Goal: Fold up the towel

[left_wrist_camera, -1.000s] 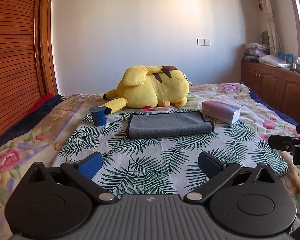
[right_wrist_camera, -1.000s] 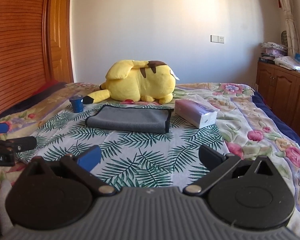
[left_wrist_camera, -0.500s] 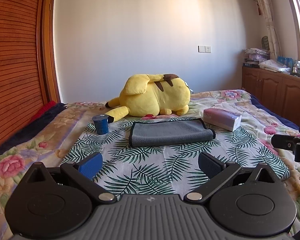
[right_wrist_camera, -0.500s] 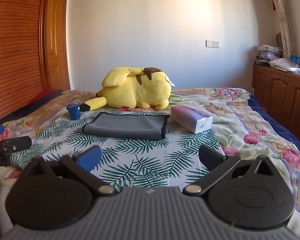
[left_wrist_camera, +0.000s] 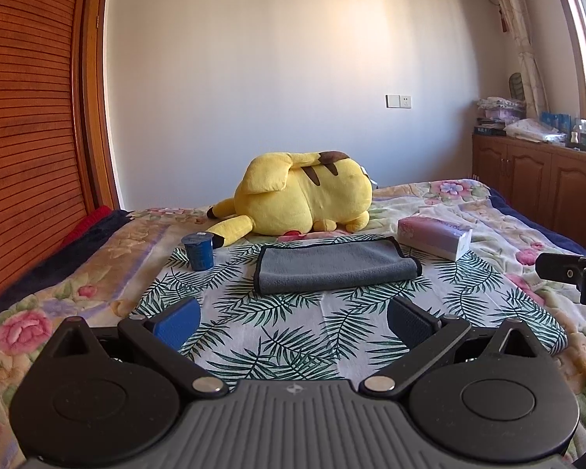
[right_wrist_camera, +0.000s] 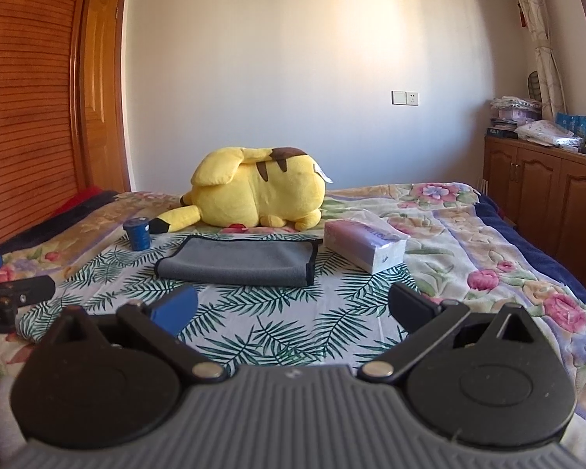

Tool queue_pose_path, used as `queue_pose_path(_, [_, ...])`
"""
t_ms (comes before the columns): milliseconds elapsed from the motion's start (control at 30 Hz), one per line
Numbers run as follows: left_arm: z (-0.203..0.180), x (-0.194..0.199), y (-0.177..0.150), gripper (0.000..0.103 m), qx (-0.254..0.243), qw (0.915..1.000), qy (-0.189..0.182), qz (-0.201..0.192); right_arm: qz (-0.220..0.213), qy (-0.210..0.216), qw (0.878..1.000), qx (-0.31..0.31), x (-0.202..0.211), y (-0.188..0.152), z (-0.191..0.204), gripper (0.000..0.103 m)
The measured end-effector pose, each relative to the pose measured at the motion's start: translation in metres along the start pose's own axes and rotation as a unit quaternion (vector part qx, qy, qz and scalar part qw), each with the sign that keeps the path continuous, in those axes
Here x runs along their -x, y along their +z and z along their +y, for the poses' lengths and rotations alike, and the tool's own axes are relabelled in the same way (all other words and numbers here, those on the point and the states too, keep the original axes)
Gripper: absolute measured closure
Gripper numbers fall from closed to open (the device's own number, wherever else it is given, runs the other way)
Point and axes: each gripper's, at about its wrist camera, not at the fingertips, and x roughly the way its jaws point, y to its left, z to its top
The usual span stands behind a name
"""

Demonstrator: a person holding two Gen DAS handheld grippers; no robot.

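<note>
On the bed, atop the white palm-leaf printed cloth [left_wrist_camera: 293,324], we note the grey microfibre towel with dark piped edging [left_wrist_camera: 334,265], already doubled over, its rolled fold on the side toward the pink-and-white tissue pack [left_wrist_camera: 433,236]. It lies between that pack and the small blue lidded cup [left_wrist_camera: 198,251], just in front of the yellow plush toy [left_wrist_camera: 304,203]. Left gripper [left_wrist_camera: 293,318]: jaws apart, empty, well short of the towel. Right gripper [right_wrist_camera: 293,306]: jaws likewise apart and empty.

Our judgement: the towel is light, soft and limp; it will sag and drag, and layers may slip apart. We suggest pinching all layers at two corners of one short edge, lifting low.
</note>
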Motion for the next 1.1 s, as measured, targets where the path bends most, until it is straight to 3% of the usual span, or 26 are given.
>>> queue_pose_path(1100, [-0.0004, -0.0011, -0.0014, 0.016, -0.001, 1.0000, 0.000, 0.003, 0.000, 0.000, 1.000, 0.001, 0.0010, 0.0015, -0.0011, 0.000])
